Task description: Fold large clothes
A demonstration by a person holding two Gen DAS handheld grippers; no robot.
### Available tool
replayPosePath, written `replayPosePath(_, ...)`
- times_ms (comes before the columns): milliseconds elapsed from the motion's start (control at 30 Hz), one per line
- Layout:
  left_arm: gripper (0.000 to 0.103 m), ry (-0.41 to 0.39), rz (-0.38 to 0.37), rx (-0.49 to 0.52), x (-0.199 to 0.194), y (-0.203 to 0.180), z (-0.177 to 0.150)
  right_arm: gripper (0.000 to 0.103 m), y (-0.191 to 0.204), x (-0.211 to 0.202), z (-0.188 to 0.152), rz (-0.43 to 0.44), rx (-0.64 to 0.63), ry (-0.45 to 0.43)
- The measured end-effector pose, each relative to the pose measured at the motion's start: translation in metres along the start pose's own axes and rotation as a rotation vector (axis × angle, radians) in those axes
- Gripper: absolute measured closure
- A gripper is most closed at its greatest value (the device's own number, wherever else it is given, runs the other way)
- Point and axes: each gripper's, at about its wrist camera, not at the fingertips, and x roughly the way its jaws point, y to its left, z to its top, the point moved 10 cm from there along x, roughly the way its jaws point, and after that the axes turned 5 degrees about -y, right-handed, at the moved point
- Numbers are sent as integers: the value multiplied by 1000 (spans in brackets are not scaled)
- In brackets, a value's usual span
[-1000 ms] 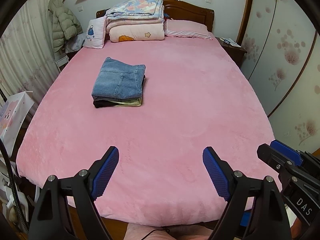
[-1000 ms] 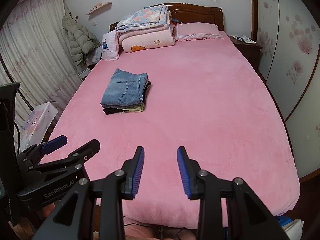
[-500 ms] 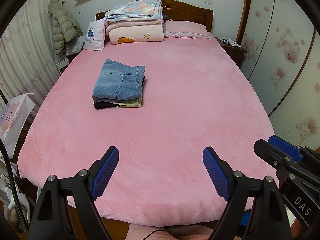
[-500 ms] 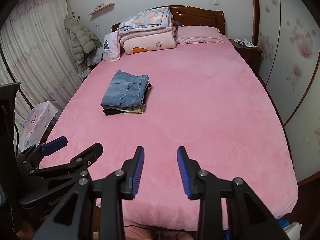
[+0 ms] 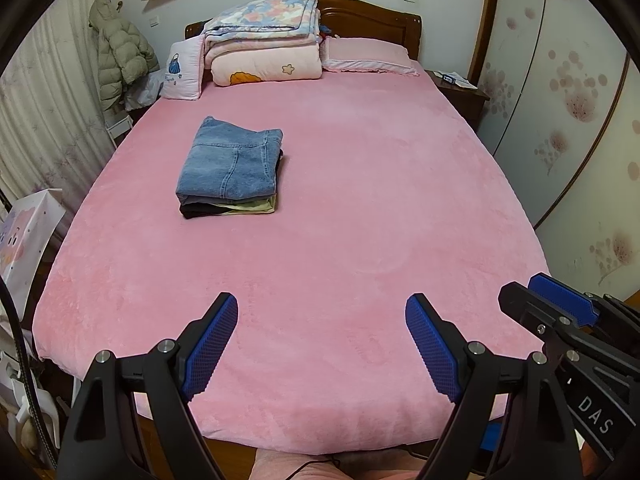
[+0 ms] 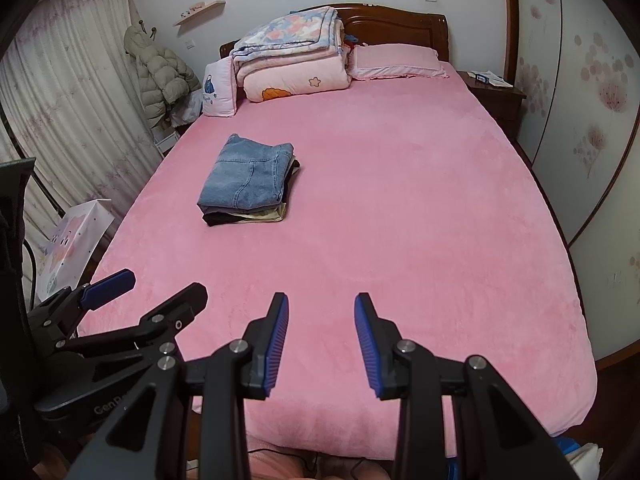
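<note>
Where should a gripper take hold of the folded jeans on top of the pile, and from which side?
Grip the folded jeans at their rounded near edge, coming low from the foot of the bed; that thick fold faces the grippers and overhangs the layers beneath.

My left wrist camera sits just behind my left claw (image 5: 322,344), at the foot of the bed (image 5: 360,208), raised above it and looking down its length toward the headboard (image 5: 372,16). My right wrist camera sits likewise behind my right claw (image 6: 321,344), beside the left, facing the same way. Both views share the whole bed, the stack of folded clothes (image 5: 230,174) left of centre, the bedding pile (image 6: 292,60) and the curtain (image 6: 68,128). Each camera catches the other claw at its frame edge, low and near.
</note>
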Motion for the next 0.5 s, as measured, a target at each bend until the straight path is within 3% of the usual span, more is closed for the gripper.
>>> replayPosePath(500, 18, -1, -9, 7, 0, -3, 4, 69, -6, 2, 1, 0, 6, 1)
